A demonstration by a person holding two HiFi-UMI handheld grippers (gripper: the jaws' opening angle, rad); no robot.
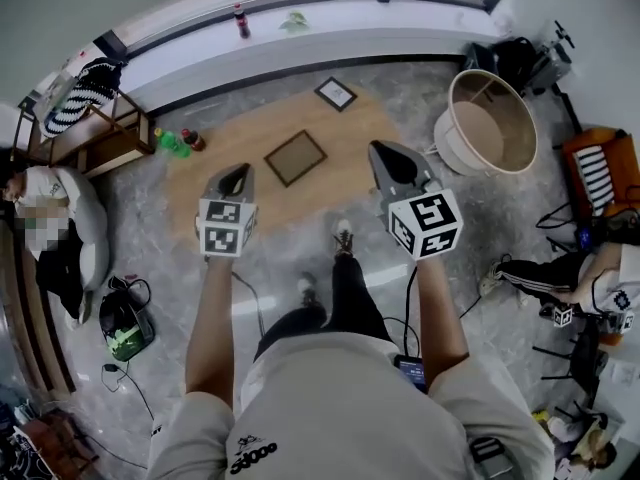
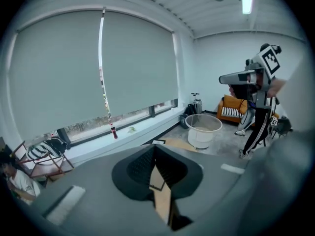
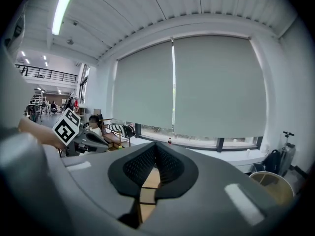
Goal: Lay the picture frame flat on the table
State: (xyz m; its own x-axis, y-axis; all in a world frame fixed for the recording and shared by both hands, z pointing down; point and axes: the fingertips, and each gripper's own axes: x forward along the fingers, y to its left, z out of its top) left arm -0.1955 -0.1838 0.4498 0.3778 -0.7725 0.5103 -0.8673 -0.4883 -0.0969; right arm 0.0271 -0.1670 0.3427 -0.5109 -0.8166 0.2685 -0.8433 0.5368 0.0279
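No readable text anywhere. White print on shorts (image 1: 248,455), too blurred to make out. Labels on bottles (image 1: 178,143), too small to read.

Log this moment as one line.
left gripper: shut, empty | right gripper: shut, empty | picture frame: flat on table | contact: none

the person (image 1: 45,218) on the left is cut off by the edge. the far frame (image 1: 336,93) is too small to tell its picture.

Both bare forearms reach forward, the left tongs (image 1: 236,174) and right tongs (image 1: 383,158) each closed on nothing.
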